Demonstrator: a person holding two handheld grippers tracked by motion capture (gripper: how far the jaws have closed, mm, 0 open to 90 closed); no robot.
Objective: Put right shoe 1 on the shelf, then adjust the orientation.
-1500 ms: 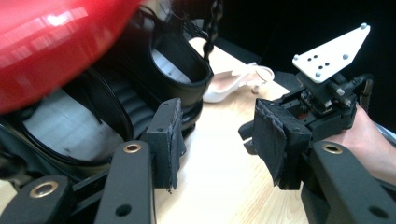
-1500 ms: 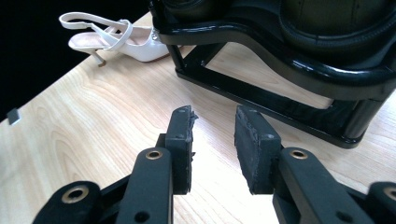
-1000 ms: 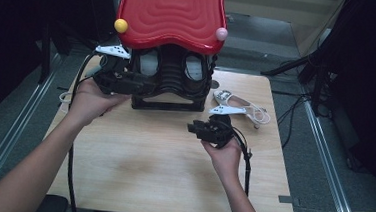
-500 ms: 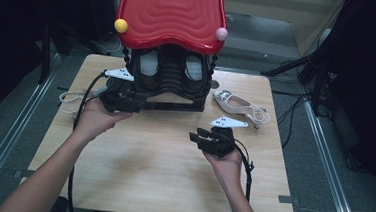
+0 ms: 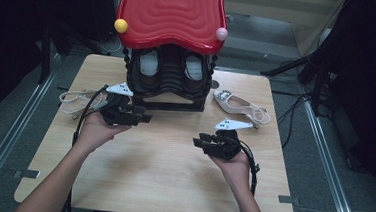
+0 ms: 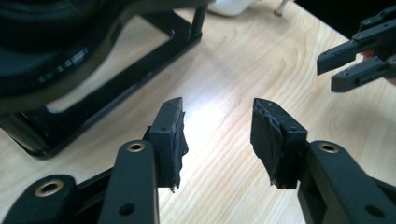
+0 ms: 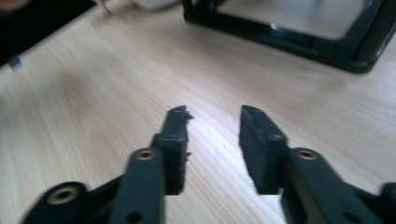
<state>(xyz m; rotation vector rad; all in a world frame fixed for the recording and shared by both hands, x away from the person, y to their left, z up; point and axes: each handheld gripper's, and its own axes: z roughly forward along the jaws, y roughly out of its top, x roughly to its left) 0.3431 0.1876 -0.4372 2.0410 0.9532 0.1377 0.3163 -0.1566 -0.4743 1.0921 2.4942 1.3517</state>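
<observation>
On the wooden tabletop (image 5: pixel 161 179), in front of a black shoe rack (image 5: pixel 168 104) with a wavy red top (image 5: pixel 171 14), two grippers are being held low and empty. The left gripper (image 5: pixel 142 118) is being kept just beside the rack's front left corner, and in the left gripper view its jaws are standing well apart over bare wood, with nothing between them. The right gripper (image 5: pixel 197 139) is being held nearer the middle of the tabletop, pointing toward the left one; its jaws are likewise parted and empty in the right gripper view.

A white shoe (image 5: pixel 238 104) is lying on its side to the right of the rack, near the right gripper. A strappy white sandal (image 5: pixel 73 100) is lying at the left edge, close behind the left gripper. Two pale shoes (image 5: pixel 148 65) appear to be sitting in the rack's upper openings.

The step is probably being set up as a reach for a loose shoe. To do it well, the nearer gripper should be turned toward its shoe with the jaws kept wide. The firm heel or sole edge should be chosen, not the thin straps, which would likely slip or tangle. The trailing cables should be kept clear of the rack.
</observation>
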